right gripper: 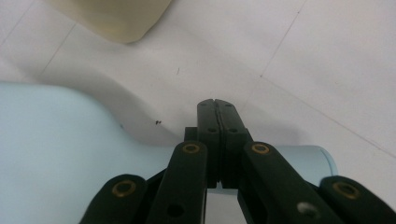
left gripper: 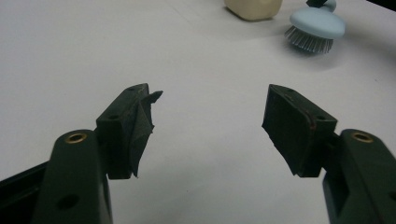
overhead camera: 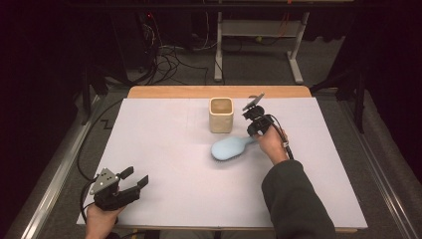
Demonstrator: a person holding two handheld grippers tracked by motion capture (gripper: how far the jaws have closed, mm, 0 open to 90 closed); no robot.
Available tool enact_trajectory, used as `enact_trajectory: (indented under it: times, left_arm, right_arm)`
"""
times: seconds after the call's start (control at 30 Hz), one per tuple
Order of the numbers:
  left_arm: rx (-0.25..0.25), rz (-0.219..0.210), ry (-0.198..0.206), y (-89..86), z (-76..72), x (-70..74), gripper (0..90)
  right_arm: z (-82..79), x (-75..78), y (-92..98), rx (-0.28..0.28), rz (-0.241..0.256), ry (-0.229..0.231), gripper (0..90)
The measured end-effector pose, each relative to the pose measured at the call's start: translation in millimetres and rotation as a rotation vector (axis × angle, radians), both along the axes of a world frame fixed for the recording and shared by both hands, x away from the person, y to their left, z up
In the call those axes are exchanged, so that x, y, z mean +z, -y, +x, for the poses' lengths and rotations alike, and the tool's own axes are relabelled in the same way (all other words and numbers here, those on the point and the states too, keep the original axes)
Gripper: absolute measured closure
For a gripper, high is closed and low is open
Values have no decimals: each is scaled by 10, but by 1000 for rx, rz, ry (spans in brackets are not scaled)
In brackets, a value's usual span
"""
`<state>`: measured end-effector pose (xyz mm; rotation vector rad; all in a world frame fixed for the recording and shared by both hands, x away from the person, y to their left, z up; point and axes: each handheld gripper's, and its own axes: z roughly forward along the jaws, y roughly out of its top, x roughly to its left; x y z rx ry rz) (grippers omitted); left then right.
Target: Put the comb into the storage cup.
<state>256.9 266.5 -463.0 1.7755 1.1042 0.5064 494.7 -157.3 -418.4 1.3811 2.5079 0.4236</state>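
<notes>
No readable text, labels or signs anywhere

Cup (overhead camera: 221, 115) at upper centre of the table (overhead camera: 164, 149); brush (overhead camera: 228, 148) just below it, handle toward right gripper (overhead camera: 257, 130) at its right. Left gripper (overhead camera: 133, 181) at lower left, well apart.

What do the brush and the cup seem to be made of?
Brush: probably plastic, pale blue with a smooth matte back; grey bristles look synthetic. Cup: cream, thick-walled, dull finish; perhaps ceramic or silicone, I cannot tell which.
</notes>
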Motion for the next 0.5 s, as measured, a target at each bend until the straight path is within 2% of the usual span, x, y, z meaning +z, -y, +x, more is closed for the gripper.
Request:
enact_trajectory:
  times: [0.37,0.5]
  left_arm:
    - [1,1,0,3,2,0,336]
    - [2,2,0,3,1,-1,337]
  right_arm:
    - [-147,7,62,31,6,-5,900]
    - [-214,5,91,39,24,-6,900]
